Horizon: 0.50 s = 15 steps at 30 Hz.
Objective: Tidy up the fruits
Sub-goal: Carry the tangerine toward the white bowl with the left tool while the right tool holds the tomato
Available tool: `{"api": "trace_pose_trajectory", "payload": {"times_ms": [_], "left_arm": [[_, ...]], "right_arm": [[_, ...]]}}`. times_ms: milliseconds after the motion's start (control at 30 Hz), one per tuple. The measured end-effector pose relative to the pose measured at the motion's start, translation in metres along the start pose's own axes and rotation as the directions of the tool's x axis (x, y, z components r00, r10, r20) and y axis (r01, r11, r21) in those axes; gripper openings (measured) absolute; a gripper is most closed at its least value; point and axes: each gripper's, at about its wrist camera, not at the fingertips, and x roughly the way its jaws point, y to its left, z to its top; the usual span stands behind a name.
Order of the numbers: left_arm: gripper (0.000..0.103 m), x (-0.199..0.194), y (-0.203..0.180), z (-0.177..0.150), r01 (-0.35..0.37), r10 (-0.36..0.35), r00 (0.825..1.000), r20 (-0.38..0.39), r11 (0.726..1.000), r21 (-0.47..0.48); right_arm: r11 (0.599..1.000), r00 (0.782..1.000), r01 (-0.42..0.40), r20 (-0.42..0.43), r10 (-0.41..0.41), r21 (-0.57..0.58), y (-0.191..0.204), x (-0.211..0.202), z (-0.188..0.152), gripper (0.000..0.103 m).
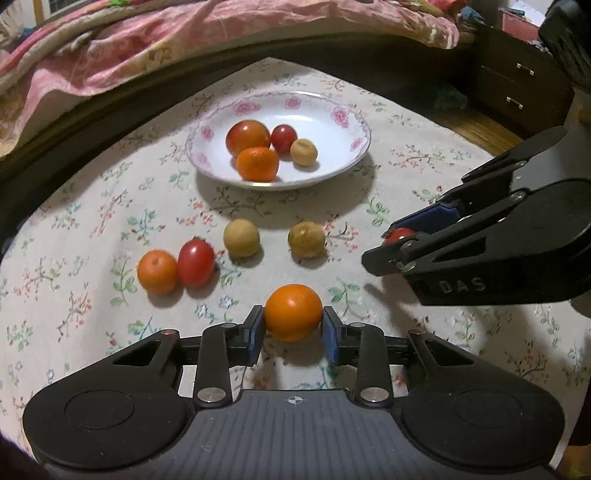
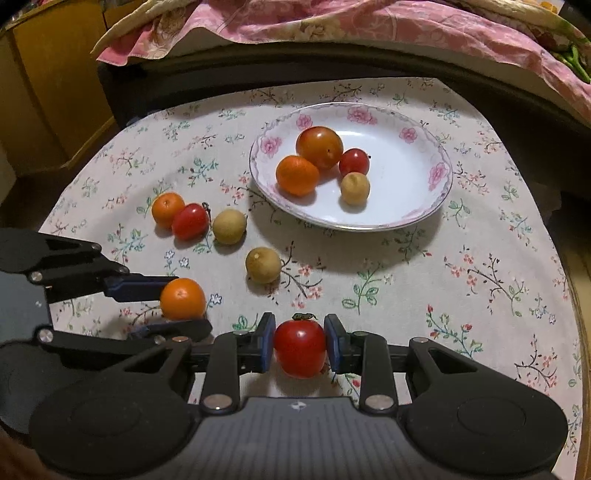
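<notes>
Orange round mandarin [image 1: 293, 312] pinched in left claw [image 1: 293, 328] just over the floral-cloth table [image 1: 424, 314]; right claw [image 2: 300, 345] pinches a red round tomato [image 2: 300, 347]. White flower-rimmed plate [image 1: 332, 110] holds four fruits; four more loose on the cloth nearby.

A floral-rimmed white porcelain plate [image 2: 424, 214] sits toward the far side of the floral-clothed counter [image 2: 461, 295], holding four round fruits. Before it and leftward, four more fruits lie on the cloth. A pink-quilted bed [image 2: 332, 22] stands behind.
</notes>
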Motion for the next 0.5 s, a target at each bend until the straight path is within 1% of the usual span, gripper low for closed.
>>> {"api": "trace_pose_trajectory", "payload": {"times_ms": [500], "left_arm": [[0.041,-0.0009,0.0061,0.0077,-0.039,0.039,0.999,0.005,0.999,-0.025]], "right_arm": [[1.000,1.000,-0.002,0.007,0.002,-0.012,0.0075,-0.0020,0.0044,0.032]]}}
